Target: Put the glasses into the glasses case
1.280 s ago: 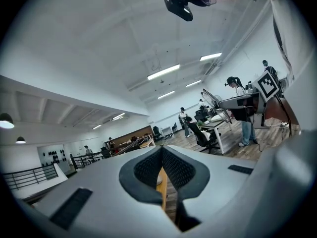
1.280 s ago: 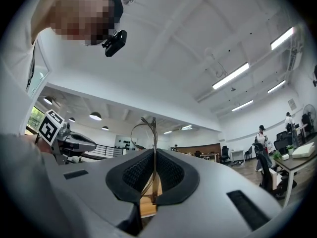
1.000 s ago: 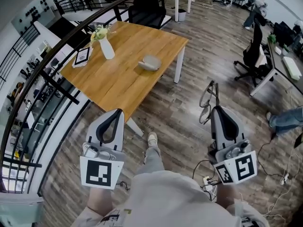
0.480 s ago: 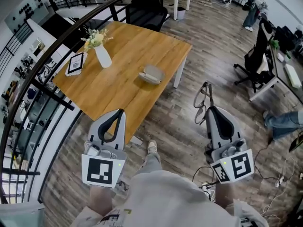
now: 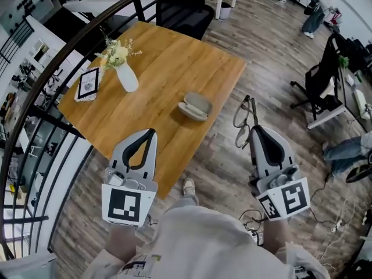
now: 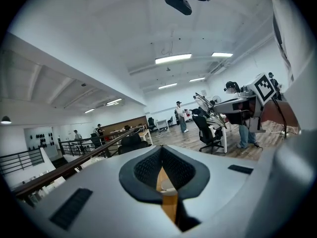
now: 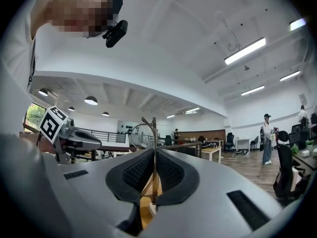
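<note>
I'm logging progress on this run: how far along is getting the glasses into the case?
Done: the glasses are off any surface, clamped in the right gripper.
In hand: they are held above the floor beside the wooden table, not yet over the glasses case, which lies on the tabletop and looks open.
Left: carry them across and set them inside. The left gripper is shut and empty.

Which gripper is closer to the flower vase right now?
Left. The left gripper is over the table's near edge, toward the person from the vase; the right gripper, holding the glasses, is over the floor past the table's right side.
</note>
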